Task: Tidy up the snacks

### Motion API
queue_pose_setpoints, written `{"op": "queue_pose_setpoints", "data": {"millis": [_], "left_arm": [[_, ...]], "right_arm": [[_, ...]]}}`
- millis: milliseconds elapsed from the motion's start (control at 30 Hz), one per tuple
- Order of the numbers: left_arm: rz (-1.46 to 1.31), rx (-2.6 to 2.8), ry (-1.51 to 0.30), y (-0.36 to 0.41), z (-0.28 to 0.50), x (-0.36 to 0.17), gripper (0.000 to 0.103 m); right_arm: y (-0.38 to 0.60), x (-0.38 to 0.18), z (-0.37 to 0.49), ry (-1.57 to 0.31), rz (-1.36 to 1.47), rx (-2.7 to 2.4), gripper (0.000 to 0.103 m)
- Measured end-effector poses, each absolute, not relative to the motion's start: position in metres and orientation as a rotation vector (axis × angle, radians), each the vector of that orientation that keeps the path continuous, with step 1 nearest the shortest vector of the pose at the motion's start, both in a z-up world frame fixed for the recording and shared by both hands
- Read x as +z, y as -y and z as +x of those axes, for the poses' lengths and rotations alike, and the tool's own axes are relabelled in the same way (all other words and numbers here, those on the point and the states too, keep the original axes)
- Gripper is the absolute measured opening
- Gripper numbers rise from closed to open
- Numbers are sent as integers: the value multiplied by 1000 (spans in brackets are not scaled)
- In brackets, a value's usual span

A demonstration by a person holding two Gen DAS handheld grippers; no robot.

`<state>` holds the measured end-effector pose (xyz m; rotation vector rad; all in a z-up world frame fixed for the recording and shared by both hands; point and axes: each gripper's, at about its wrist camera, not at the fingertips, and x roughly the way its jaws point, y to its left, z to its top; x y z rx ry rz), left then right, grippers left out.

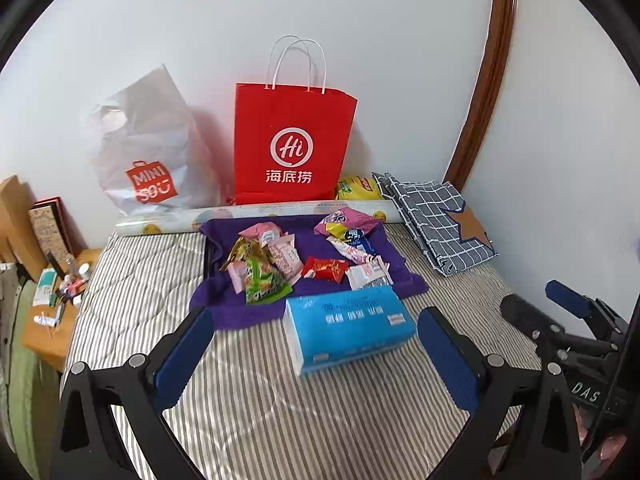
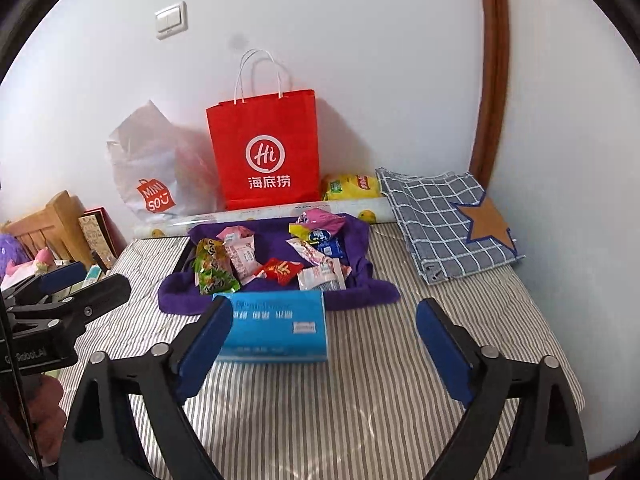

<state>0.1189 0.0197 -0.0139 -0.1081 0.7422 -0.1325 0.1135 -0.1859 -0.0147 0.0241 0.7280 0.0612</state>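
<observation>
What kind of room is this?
Probably a bedroom: the snacks lie on a grey-striped quilted mattress, a wooden bedside table with small bottles stands beside it, and a purple plush toy sits nearby.

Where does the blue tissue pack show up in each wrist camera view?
Left wrist view: the blue tissue pack lies low in the centre, on the striped bedding, seen between the open left gripper's fingers.
Right wrist view: it sits left of centre, partly behind the right gripper's left finger.
Shared landmark: the red paper bag standing against the wall behind it.
</observation>
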Motion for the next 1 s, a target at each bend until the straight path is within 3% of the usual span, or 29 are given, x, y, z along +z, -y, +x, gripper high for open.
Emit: {"op": "queue_pose_setpoints", "data": {"millis": [367,500,1000], "left_arm": [[-88,-84,-697,-9,64,-15,103],[-70,-77,-688,-5,49,-15,103],[-54,-85,-673,4,31,-11,103]], "right_arm": [[199,-18,64,-707,26,51,94],[205,-19,48,-682,43,47,103],[210,-12,20,-660,38,34,103]]}}
